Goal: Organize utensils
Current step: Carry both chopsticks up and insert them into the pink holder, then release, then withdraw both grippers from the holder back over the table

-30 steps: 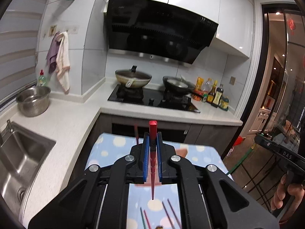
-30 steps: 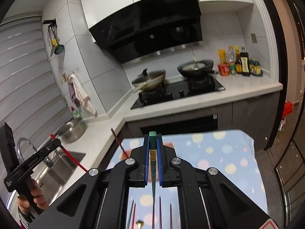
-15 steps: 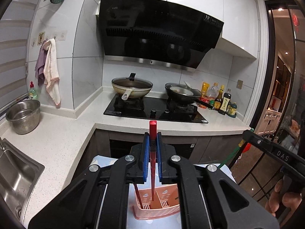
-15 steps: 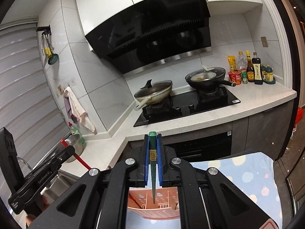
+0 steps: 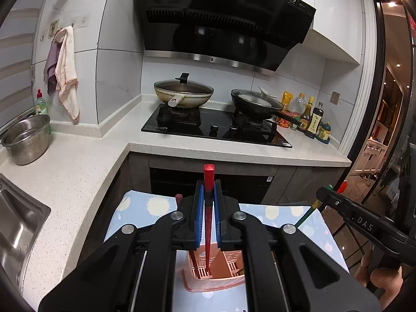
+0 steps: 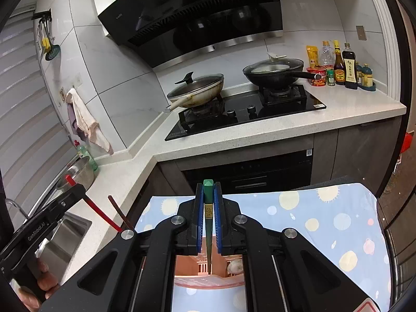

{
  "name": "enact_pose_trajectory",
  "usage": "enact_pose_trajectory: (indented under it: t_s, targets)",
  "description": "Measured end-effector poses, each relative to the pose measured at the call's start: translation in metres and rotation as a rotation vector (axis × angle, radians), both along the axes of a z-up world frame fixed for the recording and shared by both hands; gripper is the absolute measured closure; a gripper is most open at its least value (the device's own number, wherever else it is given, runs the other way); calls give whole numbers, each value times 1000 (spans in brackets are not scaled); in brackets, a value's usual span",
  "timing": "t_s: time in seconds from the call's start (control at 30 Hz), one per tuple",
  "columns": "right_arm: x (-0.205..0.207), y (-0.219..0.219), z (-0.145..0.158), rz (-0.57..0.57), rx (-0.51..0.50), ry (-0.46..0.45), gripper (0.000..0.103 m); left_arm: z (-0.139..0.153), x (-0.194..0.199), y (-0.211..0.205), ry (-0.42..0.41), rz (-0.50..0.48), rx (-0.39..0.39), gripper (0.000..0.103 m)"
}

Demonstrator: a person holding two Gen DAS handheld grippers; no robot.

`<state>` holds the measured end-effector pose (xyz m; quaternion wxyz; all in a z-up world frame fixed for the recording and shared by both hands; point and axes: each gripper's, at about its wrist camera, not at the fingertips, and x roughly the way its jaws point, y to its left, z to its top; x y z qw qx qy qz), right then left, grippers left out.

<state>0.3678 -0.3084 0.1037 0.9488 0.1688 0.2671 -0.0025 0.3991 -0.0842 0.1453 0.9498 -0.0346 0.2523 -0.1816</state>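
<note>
A: Your left gripper (image 5: 207, 208) has its blue pads (image 5: 199, 213) pinched tight on a red chopstick (image 5: 208, 223), held upright, with its lower end down inside the pink holder (image 5: 215, 283).

B: And your right gripper (image 6: 208, 209)?

A: Clamped just the same, on a green chopstick (image 6: 208, 218). Its tip also hangs down into the holder (image 6: 208, 284), which in that view shows slotted walls and something pale and round in the right part; I cannot tell what it is.

B: Where does the holder sit?

A: On the table's blue cloth with pale dots (image 5: 145, 208), right below both of your grippers. A darker red stick (image 6: 121, 212) leans out of it at the left, beside the red chopstick you hold.

B: Farther out?

A: Beyond the table is the white counter (image 5: 78, 171) with a black hob (image 5: 215, 130). 2 pans stand on it: a lidded wok (image 5: 183, 95) at left, a black pan (image 5: 256, 102) at right. Sauce bottles (image 5: 309, 115) cluster at far right. A steel colander (image 5: 27, 137) and the sink (image 5: 15, 223) lie at left.
</note>
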Motion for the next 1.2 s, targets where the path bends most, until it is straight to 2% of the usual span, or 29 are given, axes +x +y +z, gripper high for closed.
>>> enact_pose_trajectory:
  t_s: [0.1,0.17,0.23,0.27,0.3,0.47,0.83,1.03,1.2]
  targets:
    - [1,0,-3,1,-1,2,96,-4,2,0,11,-3,0,95]
    - [2,1,-4,0,-8,2,90,-6,3,2,18,-2,-4,95]
    - [1,2,-4,-5,-23,1,86,-8,4,3,30,8,-5,78]
    - [1,3,-3,-5,-26,-1,83,-8,4,3,31,21,-4,59]
    - [0,3,-3,-5,-27,-3,81,-8,2,5,22,36,-7,51]
    - [-10,6,-1,-6,-53,-9,75,-6,-3,10,19,45,-10,51]
    - [-58,15,-4,-4,-85,13,71,-6,-34,29,27,56,-6,51]
    - [-111,22,-25,13,-91,68,70,-24,-76,43,63,44,13,48]
    - [-166,32,-58,18,-96,151,62,-54,-121,52,119,55,54,46]
